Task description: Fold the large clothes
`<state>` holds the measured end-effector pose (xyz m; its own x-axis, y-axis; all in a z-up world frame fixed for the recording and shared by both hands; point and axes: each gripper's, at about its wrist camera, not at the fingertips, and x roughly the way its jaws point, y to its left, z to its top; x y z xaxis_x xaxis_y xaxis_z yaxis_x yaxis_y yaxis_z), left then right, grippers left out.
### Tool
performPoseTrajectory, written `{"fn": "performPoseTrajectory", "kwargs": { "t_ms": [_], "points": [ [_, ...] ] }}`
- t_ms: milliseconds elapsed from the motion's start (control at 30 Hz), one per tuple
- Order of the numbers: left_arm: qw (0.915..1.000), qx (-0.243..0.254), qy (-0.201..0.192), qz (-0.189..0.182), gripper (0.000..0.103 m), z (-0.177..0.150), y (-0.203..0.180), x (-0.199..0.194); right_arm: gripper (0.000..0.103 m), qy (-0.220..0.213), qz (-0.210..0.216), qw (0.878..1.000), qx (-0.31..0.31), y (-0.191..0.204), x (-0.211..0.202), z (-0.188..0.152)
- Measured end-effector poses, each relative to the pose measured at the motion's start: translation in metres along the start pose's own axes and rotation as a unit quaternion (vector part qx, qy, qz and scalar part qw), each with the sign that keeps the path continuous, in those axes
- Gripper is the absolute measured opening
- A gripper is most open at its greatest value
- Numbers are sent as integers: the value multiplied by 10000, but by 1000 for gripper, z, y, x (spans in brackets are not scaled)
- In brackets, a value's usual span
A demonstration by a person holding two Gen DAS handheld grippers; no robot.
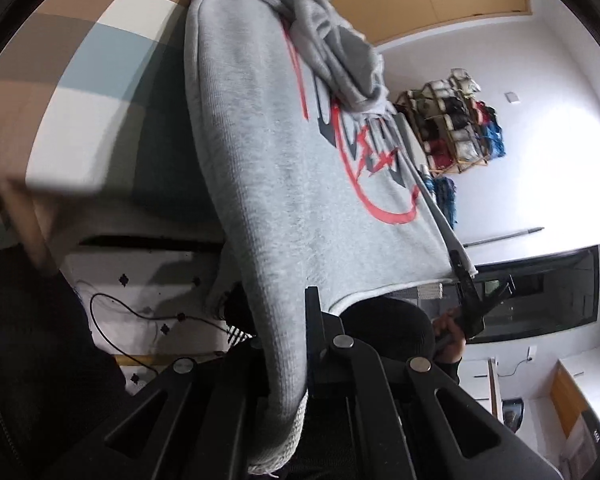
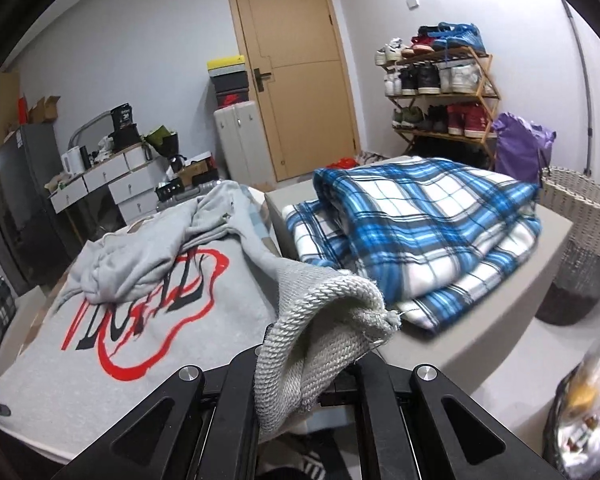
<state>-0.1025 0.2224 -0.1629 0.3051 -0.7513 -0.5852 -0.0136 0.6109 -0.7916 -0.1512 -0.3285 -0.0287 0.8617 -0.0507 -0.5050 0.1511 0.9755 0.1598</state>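
A grey sweatshirt (image 2: 148,320) with a red and black print lies spread on the bed, its hood and a sleeve bunched on top. My right gripper (image 2: 308,362) is shut on a ribbed edge (image 2: 324,320) of it, which folds over the jaws. In the left wrist view the sweatshirt (image 1: 284,168) hangs off the bed towards me. There my left gripper (image 1: 290,344) is shut on a grey strip of it that ends in a ribbed cuff (image 1: 276,444). The right gripper (image 1: 470,300), held by a hand, also shows there at the hem's far corner.
A folded blue plaid blanket (image 2: 420,232) lies to the right of the sweatshirt. A wicker basket (image 2: 580,240) stands at the far right, a shoe rack (image 2: 440,88) and a door (image 2: 292,72) behind. Checked bed cover (image 1: 100,60); a cable (image 1: 140,312) lies on the floor below.
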Motion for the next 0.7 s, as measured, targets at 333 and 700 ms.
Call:
{"fn": "performPoseTrajectory", "kwargs": {
  "t_ms": [333,700],
  "points": [
    [9988,105,23,-483,0,34,-30,-26,3,31,245,9986,-476,10,-37,23],
    [9960,-555,-340,-609,0,216,-61,-52,4,872,602,9923,-644,89,71,185]
  ]
}}
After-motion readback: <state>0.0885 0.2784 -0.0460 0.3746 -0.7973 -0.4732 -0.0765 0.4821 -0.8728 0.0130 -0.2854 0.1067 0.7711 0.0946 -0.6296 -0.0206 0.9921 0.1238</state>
